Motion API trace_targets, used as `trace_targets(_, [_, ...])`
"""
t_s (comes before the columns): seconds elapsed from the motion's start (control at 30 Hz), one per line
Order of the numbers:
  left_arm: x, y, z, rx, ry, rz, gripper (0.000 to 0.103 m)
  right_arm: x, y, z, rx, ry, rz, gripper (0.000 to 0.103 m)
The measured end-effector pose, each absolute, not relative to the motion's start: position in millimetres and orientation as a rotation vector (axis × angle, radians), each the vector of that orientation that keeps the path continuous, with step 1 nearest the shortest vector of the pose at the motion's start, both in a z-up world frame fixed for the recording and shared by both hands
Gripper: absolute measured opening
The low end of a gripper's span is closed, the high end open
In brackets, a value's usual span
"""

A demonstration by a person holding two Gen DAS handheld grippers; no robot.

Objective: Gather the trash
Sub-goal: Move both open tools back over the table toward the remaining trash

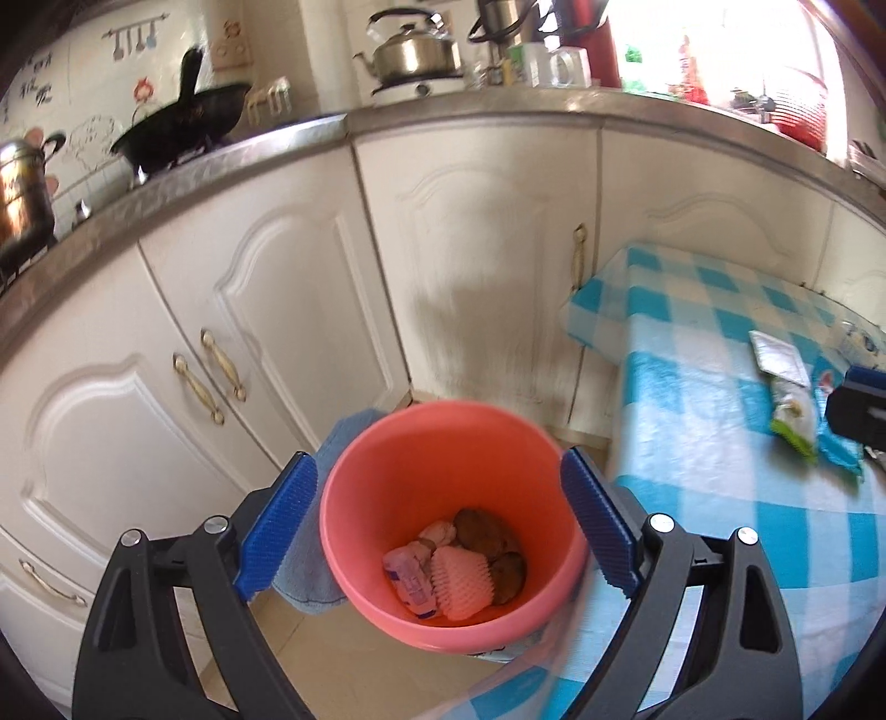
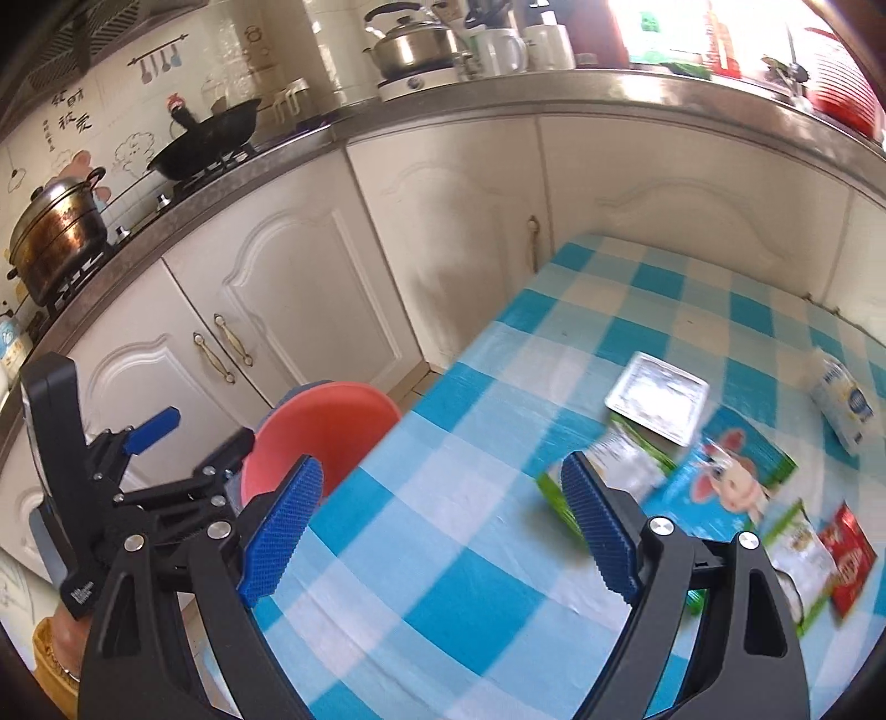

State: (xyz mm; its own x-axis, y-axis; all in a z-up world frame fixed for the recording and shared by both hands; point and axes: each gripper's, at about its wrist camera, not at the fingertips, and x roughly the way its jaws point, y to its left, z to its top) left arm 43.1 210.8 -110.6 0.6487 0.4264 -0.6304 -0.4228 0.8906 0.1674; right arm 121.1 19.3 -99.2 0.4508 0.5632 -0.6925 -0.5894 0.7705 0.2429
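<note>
A pink bin (image 1: 451, 471) stands on the floor beside the table, between the open fingers of my left gripper (image 1: 443, 526); whether the pads touch it I cannot tell. Inside lie a white foam net (image 1: 462, 584), a small pink wrapper (image 1: 410, 576) and brown scraps (image 1: 487, 534). The bin (image 2: 326, 426) also shows in the right wrist view, with the left gripper (image 2: 183, 459) by it. My right gripper (image 2: 443, 520) is open and empty above the blue checked table (image 2: 443, 581). On the table lie a foil tray (image 2: 656, 396), a green-edged wrapper (image 2: 620, 465), a cartoon packet (image 2: 731, 482), a red packet (image 2: 850, 559) and a white carton (image 2: 844, 404).
White cabinet doors (image 1: 288, 310) run behind the bin under a steel counter (image 1: 470, 111) with a wok (image 1: 183, 127), a pot (image 2: 58, 232) and a kettle (image 1: 412, 50). A blue cloth (image 1: 310, 565) hangs by the bin's left side.
</note>
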Motion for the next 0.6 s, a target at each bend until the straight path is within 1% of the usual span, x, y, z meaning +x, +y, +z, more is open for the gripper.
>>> trace_targets(0.1, [43.1,194.2,-100.4,0.025,0.698,0.451,0.090,117.0,-5.1,-100.1,-0.008,0.848,0.673,0.090])
trace_targets(0.43, [45.2,118.9,-79.6,0.124,0.645,0.324,0.091,91.6,-82.0,-96.5,0.030,0.813,0.537,0.090])
trace_targets(0.6, [45.8,81.7,-76.6,0.171,0.634,0.268,0.094,78.8,-121.6,-94.2,0.068,0.792,0.479,0.090])
